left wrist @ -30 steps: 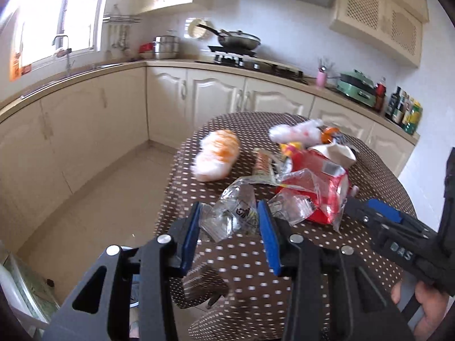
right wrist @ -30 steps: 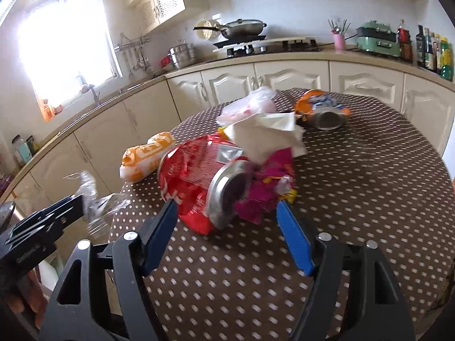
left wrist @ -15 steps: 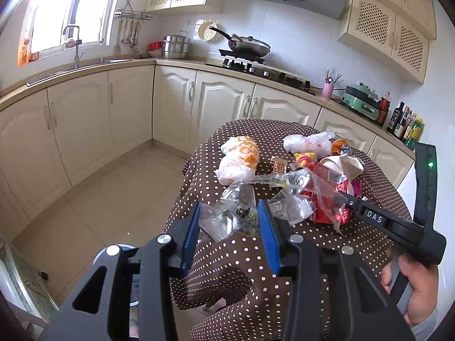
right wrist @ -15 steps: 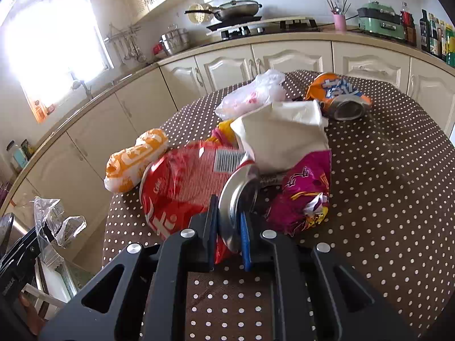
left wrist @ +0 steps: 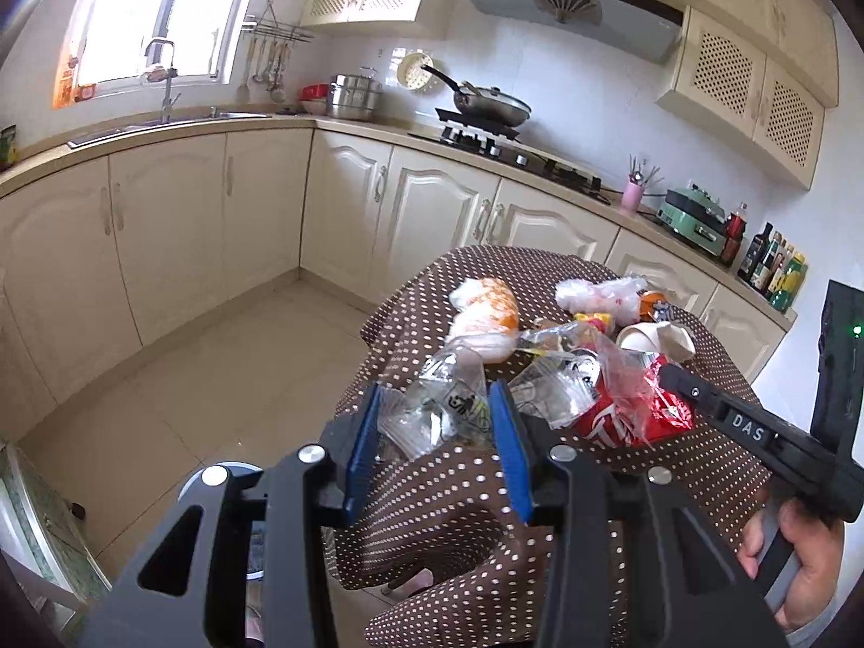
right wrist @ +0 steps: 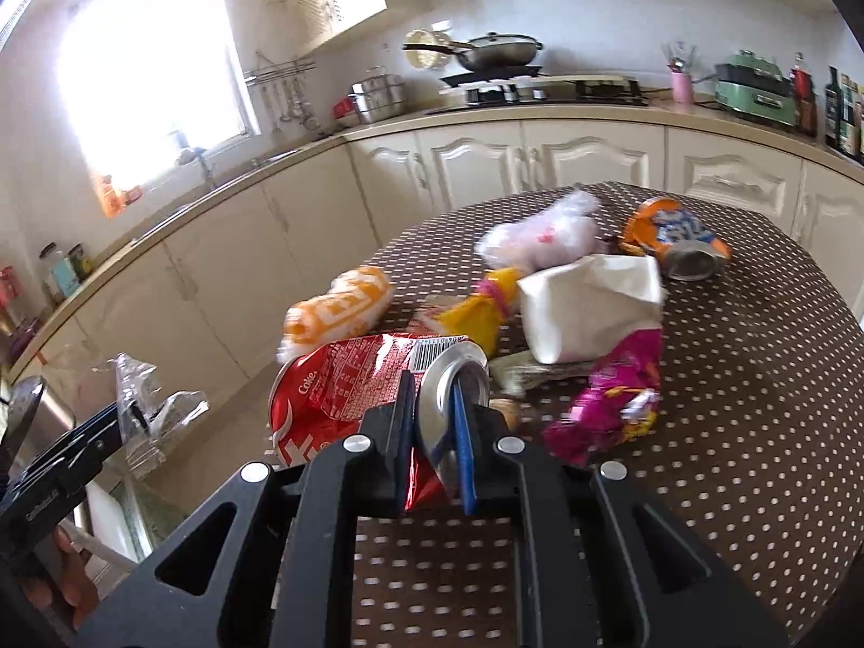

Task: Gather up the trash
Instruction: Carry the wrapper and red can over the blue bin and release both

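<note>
My left gripper [left wrist: 434,402] is shut on a crumpled clear plastic bottle [left wrist: 432,410], held off the near-left edge of the brown dotted table [left wrist: 486,497]. The right wrist view shows the same left gripper [right wrist: 116,421] at far left with the plastic bottle [right wrist: 135,405] sticking up from it. My right gripper [right wrist: 433,394] is shut on the top rim of a crushed red cola can [right wrist: 345,394], at the table's near-left side. Seen from the left wrist, the right gripper [left wrist: 667,372] reaches in from the right onto the red can [left wrist: 605,421].
On the table [right wrist: 729,432] lie an orange-and-white bag [right wrist: 340,308], a white plastic bag [right wrist: 540,232], a crushed orange can [right wrist: 669,237], a white paper carton [right wrist: 594,308], and pink [right wrist: 615,399] and yellow [right wrist: 480,313] wrappers. Cream cabinets [left wrist: 162,248] line the walls. Tiled floor [left wrist: 216,367] lies left.
My right gripper closed from wide open onto the red can's rim and drew back slightly. My left gripper carried the clear plastic bottle back and away from the table's pile.
</note>
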A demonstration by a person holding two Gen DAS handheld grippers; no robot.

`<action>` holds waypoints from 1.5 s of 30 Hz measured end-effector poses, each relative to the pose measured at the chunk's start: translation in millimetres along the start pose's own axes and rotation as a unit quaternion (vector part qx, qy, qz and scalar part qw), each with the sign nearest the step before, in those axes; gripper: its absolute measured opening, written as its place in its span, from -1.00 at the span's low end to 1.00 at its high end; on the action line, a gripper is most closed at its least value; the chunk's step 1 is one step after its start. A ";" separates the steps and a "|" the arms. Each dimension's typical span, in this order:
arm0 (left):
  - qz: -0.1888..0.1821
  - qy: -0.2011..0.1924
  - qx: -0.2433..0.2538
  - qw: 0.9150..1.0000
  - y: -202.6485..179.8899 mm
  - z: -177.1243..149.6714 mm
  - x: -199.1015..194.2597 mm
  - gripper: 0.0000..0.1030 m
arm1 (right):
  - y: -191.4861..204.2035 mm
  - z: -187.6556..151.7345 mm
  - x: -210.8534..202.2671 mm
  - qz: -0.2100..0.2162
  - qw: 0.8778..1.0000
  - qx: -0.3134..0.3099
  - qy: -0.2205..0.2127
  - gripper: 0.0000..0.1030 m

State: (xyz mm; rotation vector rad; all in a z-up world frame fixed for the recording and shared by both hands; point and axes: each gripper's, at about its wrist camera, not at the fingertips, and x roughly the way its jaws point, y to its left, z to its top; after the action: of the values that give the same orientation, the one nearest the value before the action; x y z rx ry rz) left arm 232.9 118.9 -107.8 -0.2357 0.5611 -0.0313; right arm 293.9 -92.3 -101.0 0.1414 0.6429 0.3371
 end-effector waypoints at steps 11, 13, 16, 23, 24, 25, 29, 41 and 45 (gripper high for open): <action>0.087 -0.015 -0.054 0.995 96.0 -7.7 -30.7 -0.24 | 131.3 -7.8 29.2 0.093 0.989 -0.112 0.003 -0.76; 0.119 -0.008 -0.067 0.991 123.3 -12.9 -30.4 -0.24 | 155.3 -11.8 45.2 0.110 0.986 -0.128 0.011 -0.76; 0.157 0.003 -0.085 0.984 162.0 -21.6 -26.5 -0.24 | 190.1 -25.1 82.6 0.128 0.980 -0.147 0.042 -0.76; 0.198 0.058 -0.130 0.970 247.8 -50.7 23.2 -0.24 | 238.0 -69.2 182.3 0.134 0.968 -0.171 0.128 -0.76; 0.201 0.064 -0.134 0.968 256.3 -54.8 30.0 -0.24 | 242.0 -77.0 199.7 0.134 0.965 -0.172 0.145 -0.76; 0.207 0.071 -0.139 0.966 268.5 -60.5 40.0 -0.24 | 244.8 -84.9 216.5 0.135 0.963 -0.171 0.160 -0.76; 0.220 0.109 -0.154 0.957 306.2 -83.1 77.1 -0.24 | 255.1 -113.1 272.9 0.127 0.954 -0.173 0.208 -0.76; 0.203 0.180 -0.183 0.945 359.3 -123.5 160.1 -0.24 | 268.5 -177.2 386.9 0.132 0.932 -0.145 0.304 -0.59; 0.197 0.187 -0.186 0.944 360.3 -127.7 167.2 -0.24 | 260.7 -184.4 397.5 0.121 0.929 -0.144 0.318 -0.38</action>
State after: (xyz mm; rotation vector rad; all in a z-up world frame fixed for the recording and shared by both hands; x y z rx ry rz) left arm 294.2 426.5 -382.9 -0.4873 0.9862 0.4314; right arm 410.4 295.8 -410.5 -0.1838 1.2122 0.7260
